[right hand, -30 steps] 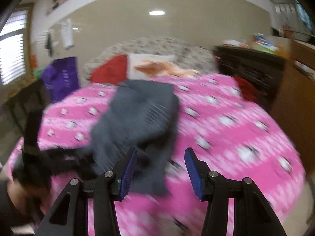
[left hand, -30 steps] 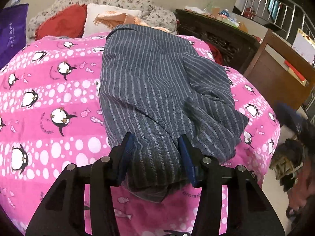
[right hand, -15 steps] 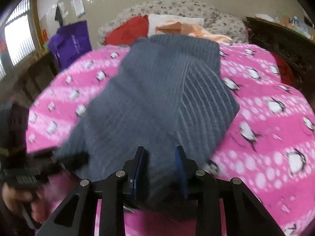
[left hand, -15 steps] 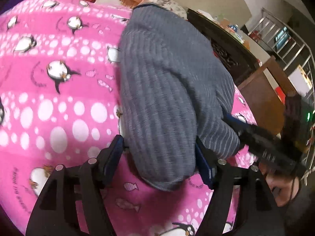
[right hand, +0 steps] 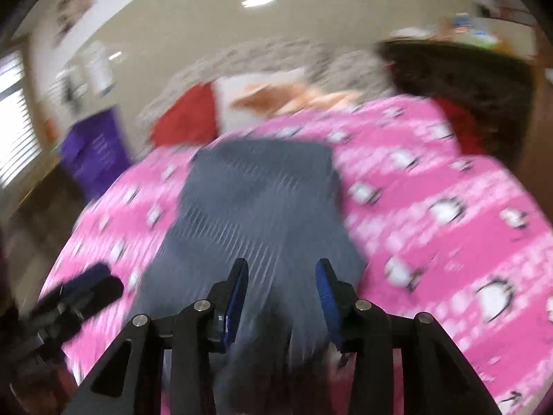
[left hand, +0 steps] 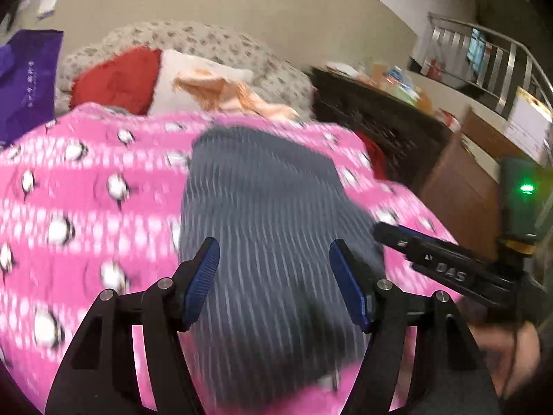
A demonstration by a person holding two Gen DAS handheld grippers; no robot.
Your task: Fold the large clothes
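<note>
Showing pale capitals "DAS", blurred and perhaps cut off at the start, on the black body of the right gripper point(left hand: 446, 271) as seen in the left wrist view. Showing small pale print, too blurred for reading, on the purple bag point(left hand: 29, 79). Showing nothing legible in the right wrist view.
</note>
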